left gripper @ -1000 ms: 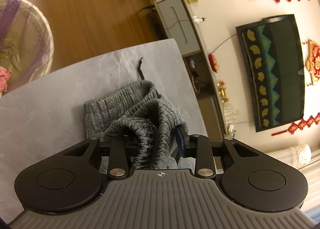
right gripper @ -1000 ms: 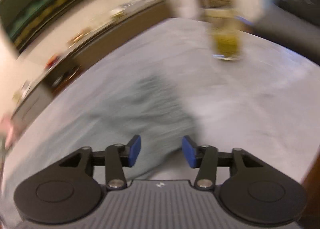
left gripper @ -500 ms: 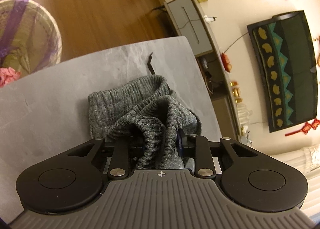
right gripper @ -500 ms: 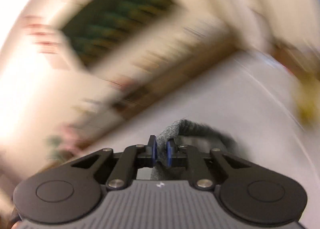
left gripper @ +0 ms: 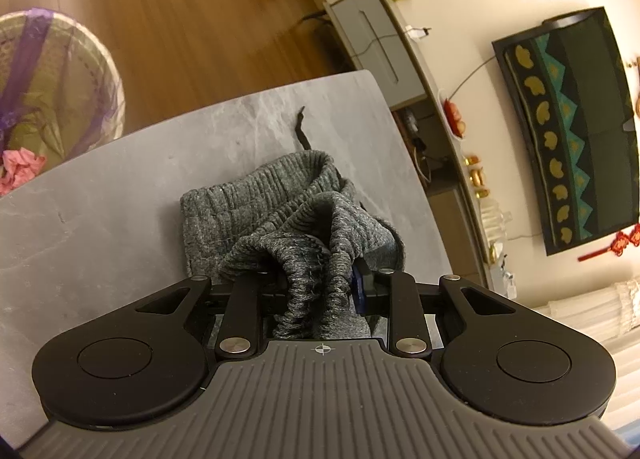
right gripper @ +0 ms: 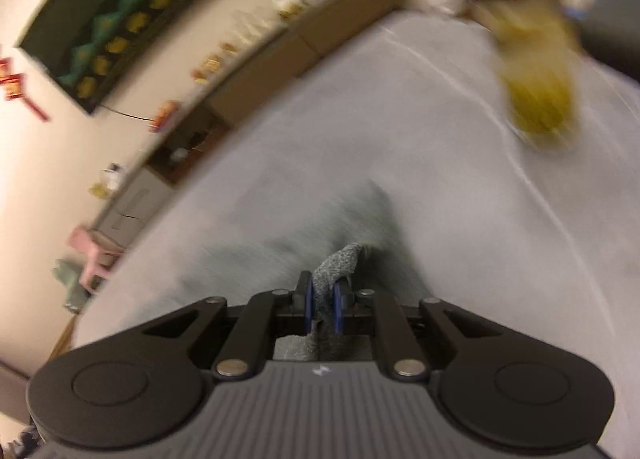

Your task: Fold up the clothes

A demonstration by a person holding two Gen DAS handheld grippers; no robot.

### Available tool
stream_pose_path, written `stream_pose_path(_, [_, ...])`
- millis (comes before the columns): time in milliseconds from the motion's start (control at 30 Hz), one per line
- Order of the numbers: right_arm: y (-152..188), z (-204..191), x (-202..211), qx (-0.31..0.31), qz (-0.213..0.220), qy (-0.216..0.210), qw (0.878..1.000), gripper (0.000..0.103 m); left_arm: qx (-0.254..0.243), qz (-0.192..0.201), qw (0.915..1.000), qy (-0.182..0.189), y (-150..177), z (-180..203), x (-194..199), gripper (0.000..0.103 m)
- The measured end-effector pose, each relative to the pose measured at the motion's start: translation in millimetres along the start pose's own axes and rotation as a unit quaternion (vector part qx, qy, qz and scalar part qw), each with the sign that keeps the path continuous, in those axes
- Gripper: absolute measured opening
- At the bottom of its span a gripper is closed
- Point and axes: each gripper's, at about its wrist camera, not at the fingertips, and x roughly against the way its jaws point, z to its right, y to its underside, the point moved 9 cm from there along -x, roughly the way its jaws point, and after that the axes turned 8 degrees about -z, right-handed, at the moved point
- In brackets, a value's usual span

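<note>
**Two grippers, each clamped on one grey knit garment**

The left gripper (left gripper: pixel 320 283) has its jaws drawn close together, with only a narrow gap, and that gap is packed with a thick bunched fold of the grey knit garment (left gripper: pixel 256 211). One blue pad (left gripper: pixel 358 291) shows on the right side of the fold, pressed against the cloth; the other pad is hidden under the fabric. The rest of the garment lies in a heap on the grey table (left gripper: pixel 100 195), just ahead of the gripper, its ribbed hem turned toward the far edge. One thin dark cord (left gripper: pixel 302 131) trails out from the heap across the tabletop.

The right gripper (right gripper: pixel 322 311) has its jaws nearly shut. Its two blue pads (right gripper: pixel 308 307) pinch a thin edge of the same grey garment (right gripper: pixel 340 259), which stands up between them. The cloth beyond is smeared by motion blur and lies on the table (right gripper: pixel 460 187).

Counted: two grippers, one garment, one cord. One yellowish object (right gripper: pixel 536 99) stands blurred at the far side of the table; what it is cannot be told. Beside the table, one bin (left gripper: pixel 52 91) lined with a purple-tied bag sits on the wooden floor.
</note>
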Motion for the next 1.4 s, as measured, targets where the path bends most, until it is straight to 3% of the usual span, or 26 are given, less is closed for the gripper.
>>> stream_pose_path(67, [-24, -40, 28, 0.051, 0.051, -0.053, 0.996, 0.01, -0.001, 0.003, 1.0, 0.0, 0, 2, 2, 0.02])
stream_pose_path(167, [-57, -99, 75, 0.126, 0.127, -0.13, 0.975, 0.01, -0.001, 0.005, 1.0, 0.0, 0, 0, 8, 0.02])
stream_pose_path(233, [-42, -93, 83, 0.126, 0.119, -0.139, 0.975, 0.01, -0.005, 0.003, 1.0, -0.003, 0, -2, 10, 0.02])
stream_pose_path(300, [-13, -56, 53, 0.099, 0.06, -0.096, 0.989, 0.01, -0.011, 0.0, 0.9999, -0.006, 0, -4, 11, 0.02])
stream_pose_path(333, [7, -27, 29, 0.078, 0.018, -0.054, 0.995, 0.01, -0.013, -0.002, 0.9999, -0.008, 0, -4, 11, 0.02])
stream_pose_path(433, [49, 29, -17, 0.025, -0.057, 0.015, 0.998, 0.01, -0.016, -0.005, 0.9998, -0.012, 3, -1, 10, 0.02])
stream_pose_path(500, [60, 41, -27, 0.015, -0.071, 0.028, 0.997, 0.01, -0.018, -0.004, 0.9997, -0.013, 4, 2, 11, 0.02])
stream_pose_path(600, [42, 38, -25, 0.026, -0.063, 0.038, 0.997, 0.01, -0.02, -0.002, 0.9997, -0.011, 7, 6, 11, 0.02])
stream_pose_path(667, [24, 34, -6, 0.036, -0.028, 0.032, 0.998, 0.01, -0.021, -0.001, 0.9997, -0.009, 7, 7, 12, 0.02])
stream_pose_path(733, [8, 28, 12, 0.037, 0.01, 0.0, 0.999, 0.01, -0.021, 0.001, 0.9997, -0.009, 7, 7, 13, 0.02])
stream_pose_path(800, [9, 40, 8, 0.031, -0.012, 0.04, 0.999, 0.01, -0.019, 0.001, 0.9997, -0.012, 6, 5, 14, 0.019])
stream_pose_path(867, [26, 58, -14, 0.04, -0.074, 0.082, 0.993, 0.011, -0.016, 0.001, 0.9998, -0.014, 6, 2, 13, 0.019])
stream_pose_path(967, [35, 63, -19, 0.06, -0.09, 0.105, 0.989, 0.013, -0.019, 0.0, 0.9997, -0.018, 6, 3, 14, 0.019])
stream_pose_path(1000, [34, 60, -15, 0.065, -0.088, 0.11, 0.988, 0.016, -0.02, 0.0, 0.9996, -0.018, 6, 3, 14, 0.019])
stream_pose_path(1067, [28, 50, -2, 0.095, -0.069, 0.126, 0.985, 0.041, -0.021, 0.0, 0.9996, -0.018, 6, 4, 14, 0.02])
stream_pose_path(1167, [11, 28, 22, 0.137, -0.018, 0.133, 0.981, 0.065, -0.025, -0.001, 0.9994, -0.022, 5, 5, 12, 0.02])
stream_pose_path(1267, [-17, 9, 21, 0.143, 0.023, 0.12, 0.982, 0.07, -0.03, -0.003, 0.9992, -0.028, 5, 8, 8, 0.02])
stream_pose_path(1333, [-32, 4, -7, 0.154, 0.004, 0.127, 0.98, 0.069, -0.035, -0.005, 0.9989, -0.031, 7, 10, 5, 0.02])
stream_pose_path(1400, [-41, 10, -44, 0.162, -0.03, 0.136, 0.977, 0.058, -0.038, -0.007, 0.9987, -0.035, 8, 10, 4, 0.02])
